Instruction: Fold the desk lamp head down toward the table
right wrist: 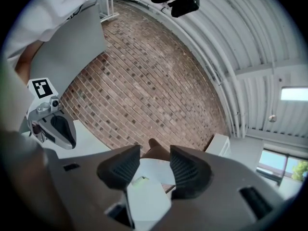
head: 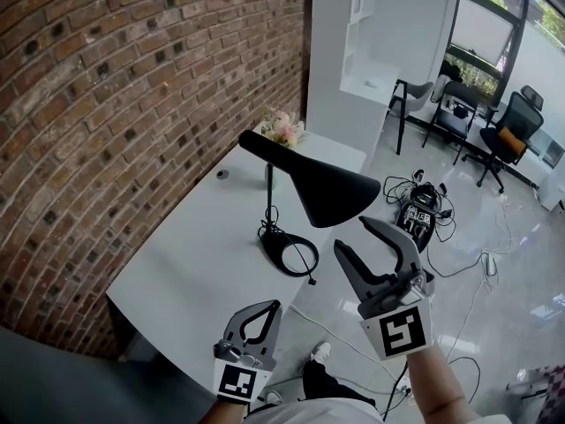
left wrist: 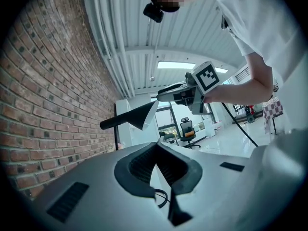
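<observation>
1. Under the lamp head [head: 328, 191], its ring base [head: 288, 252] sits on the white table [head: 177, 276]; the head view shows the black shade slanting down
2. Just beside that head's lower rim, the right gripper [head: 350, 234] has its jaws apart, holding nothing
3. Nearer the person than the head, the left gripper [head: 272, 307] has its jaws together, empty
4. Only the right gripper view shows the head's white inside [right wrist: 154, 170], beyond its jaws

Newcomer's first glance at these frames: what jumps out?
The black desk lamp with its wide cone shade draws the eye first, standing on the white table beside the red brick wall. Next comes the right gripper, jaws wide open, close under the shade's lower edge. The left gripper sits lower, shut and empty, by the table's near edge.
</observation>
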`<state>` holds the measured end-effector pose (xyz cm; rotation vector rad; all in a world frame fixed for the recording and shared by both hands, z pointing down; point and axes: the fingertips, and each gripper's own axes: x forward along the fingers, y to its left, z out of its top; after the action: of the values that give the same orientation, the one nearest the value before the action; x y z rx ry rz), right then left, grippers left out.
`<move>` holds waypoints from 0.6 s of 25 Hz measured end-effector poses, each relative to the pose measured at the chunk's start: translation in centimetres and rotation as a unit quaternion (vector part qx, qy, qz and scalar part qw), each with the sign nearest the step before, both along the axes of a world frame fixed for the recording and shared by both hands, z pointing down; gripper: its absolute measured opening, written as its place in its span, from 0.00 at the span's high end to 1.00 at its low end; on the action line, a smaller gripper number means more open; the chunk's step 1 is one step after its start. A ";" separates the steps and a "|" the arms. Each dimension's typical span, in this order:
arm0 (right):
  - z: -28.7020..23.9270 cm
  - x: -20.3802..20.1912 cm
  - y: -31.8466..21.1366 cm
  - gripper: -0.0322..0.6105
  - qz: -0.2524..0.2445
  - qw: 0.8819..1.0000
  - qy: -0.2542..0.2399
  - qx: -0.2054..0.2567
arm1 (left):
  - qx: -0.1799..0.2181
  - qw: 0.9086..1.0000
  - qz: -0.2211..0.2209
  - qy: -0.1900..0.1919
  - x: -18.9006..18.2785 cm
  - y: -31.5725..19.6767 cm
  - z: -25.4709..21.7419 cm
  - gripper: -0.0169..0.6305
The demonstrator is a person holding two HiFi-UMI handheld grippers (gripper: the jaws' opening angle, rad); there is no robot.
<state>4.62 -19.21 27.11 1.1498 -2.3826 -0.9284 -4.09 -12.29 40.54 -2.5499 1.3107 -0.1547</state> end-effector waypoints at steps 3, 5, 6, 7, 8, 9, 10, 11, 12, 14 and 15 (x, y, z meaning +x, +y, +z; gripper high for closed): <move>-0.3 -0.4 -0.4 0.64 -0.005 1.000 0.003 0.008 | 0.002 1.000 -0.004 0.000 -0.4 -0.2 0.0 0.96; -0.6 -0.5 -0.8 0.63 -0.006 1.000 0.007 0.011 | 0.001 1.000 -0.007 0.003 -0.6 -0.4 0.0 0.96; -0.7 -0.6 -1.0 0.63 -0.007 1.000 0.007 0.011 | 0.002 1.000 -0.007 0.005 -0.6 -0.5 -0.1 0.96; -0.8 -0.6 -1.3 0.63 -0.007 1.000 0.006 0.009 | 0.002 1.000 -0.008 0.007 -0.6 -0.6 -0.1 0.96; -0.7 -0.6 -1.6 0.63 -0.007 1.000 0.006 0.004 | 0.001 1.000 -0.009 0.010 -0.6 -0.6 -0.1 0.96; -0.6 -0.6 -1.8 0.63 -0.006 1.000 0.007 -0.002 | 0.000 1.000 -0.009 0.010 -0.6 -0.7 -0.1 0.96; -0.3 -0.5 -2.1 0.63 -0.004 1.000 0.008 -0.009 | 0.000 1.000 -0.008 0.011 -0.6 -0.8 -0.1 0.96; 0.0 -0.5 -2.3 0.62 -0.002 1.000 0.009 -0.016 | 0.000 1.000 -0.008 0.011 -0.6 -0.8 -0.1 0.96; 0.3 -0.4 -2.4 0.61 -0.001 1.000 0.010 -0.021 | 0.000 1.000 -0.007 0.011 -0.5 -0.9 -0.1 0.96; 0.9 -0.4 -2.4 0.61 0.003 1.000 0.009 -0.030 | 0.001 1.000 -0.005 0.010 -0.5 -1.0 0.0 0.96; 1.2 -0.4 -2.4 0.61 0.004 0.999 0.007 -0.033 | 0.000 1.000 -0.005 0.011 -0.4 -1.0 0.1 0.96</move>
<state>4.23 -21.62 28.31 1.1237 -2.3761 -0.8471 -4.53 -13.30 40.62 -2.5521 1.3308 -0.1289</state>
